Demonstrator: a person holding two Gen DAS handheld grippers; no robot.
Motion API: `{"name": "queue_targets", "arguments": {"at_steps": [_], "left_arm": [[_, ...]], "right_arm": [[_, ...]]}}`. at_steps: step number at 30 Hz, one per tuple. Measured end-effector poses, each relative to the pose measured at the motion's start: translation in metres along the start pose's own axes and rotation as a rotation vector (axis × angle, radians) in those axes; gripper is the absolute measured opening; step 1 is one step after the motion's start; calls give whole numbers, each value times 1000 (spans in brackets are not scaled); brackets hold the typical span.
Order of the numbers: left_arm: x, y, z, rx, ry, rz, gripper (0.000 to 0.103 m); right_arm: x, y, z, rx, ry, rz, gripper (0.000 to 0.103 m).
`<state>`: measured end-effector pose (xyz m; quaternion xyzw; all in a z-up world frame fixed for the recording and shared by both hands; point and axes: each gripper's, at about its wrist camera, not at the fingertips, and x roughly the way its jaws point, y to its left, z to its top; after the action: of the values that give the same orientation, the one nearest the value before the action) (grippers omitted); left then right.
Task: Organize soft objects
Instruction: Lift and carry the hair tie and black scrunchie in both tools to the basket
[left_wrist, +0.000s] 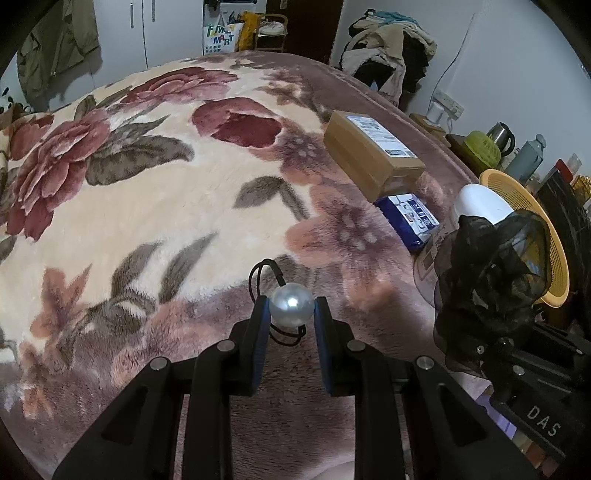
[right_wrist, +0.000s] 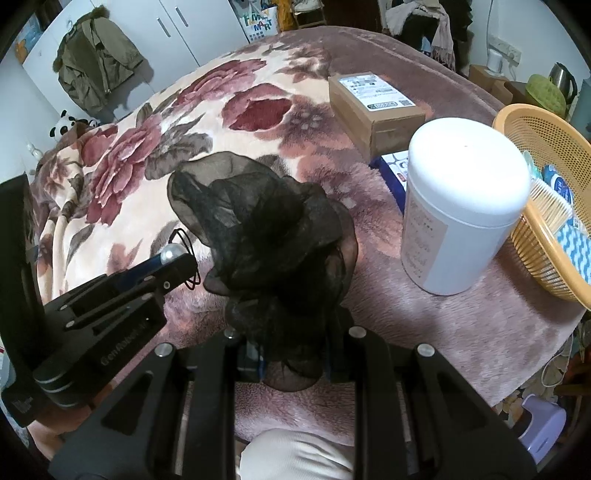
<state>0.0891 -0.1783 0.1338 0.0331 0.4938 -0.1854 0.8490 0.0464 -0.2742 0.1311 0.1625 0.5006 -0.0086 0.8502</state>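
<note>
My left gripper (left_wrist: 291, 308) is shut on a white pearl bead (left_wrist: 291, 304) that carries thin black elastic loops (left_wrist: 258, 275), a pearl hair tie held above the floral blanket. The same bead (right_wrist: 170, 254) and the left gripper (right_wrist: 177, 263) show at the left of the right wrist view. My right gripper (right_wrist: 290, 354) is shut on a black sheer organza scrunchie (right_wrist: 266, 229), whose ruffles hide the fingertips. That scrunchie (left_wrist: 487, 280) hangs at the right of the left wrist view.
A floral plush blanket (left_wrist: 147, 206) covers the bed. On it lie a cardboard box (right_wrist: 373, 107), a blue packet (left_wrist: 408, 218) and a white canister (right_wrist: 458, 206). An orange mesh basket (right_wrist: 546, 147) with small items sits at the right edge. A knee (right_wrist: 295, 458) shows below.
</note>
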Motion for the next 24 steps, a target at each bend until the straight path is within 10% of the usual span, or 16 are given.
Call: {"name": "queue_targets", "arguments": {"at_steps": [24], "left_arm": [[-26,-59,51,73,-81,-17,23]], "right_arm": [[-49,-30,34,24,-120,30,22]]}}
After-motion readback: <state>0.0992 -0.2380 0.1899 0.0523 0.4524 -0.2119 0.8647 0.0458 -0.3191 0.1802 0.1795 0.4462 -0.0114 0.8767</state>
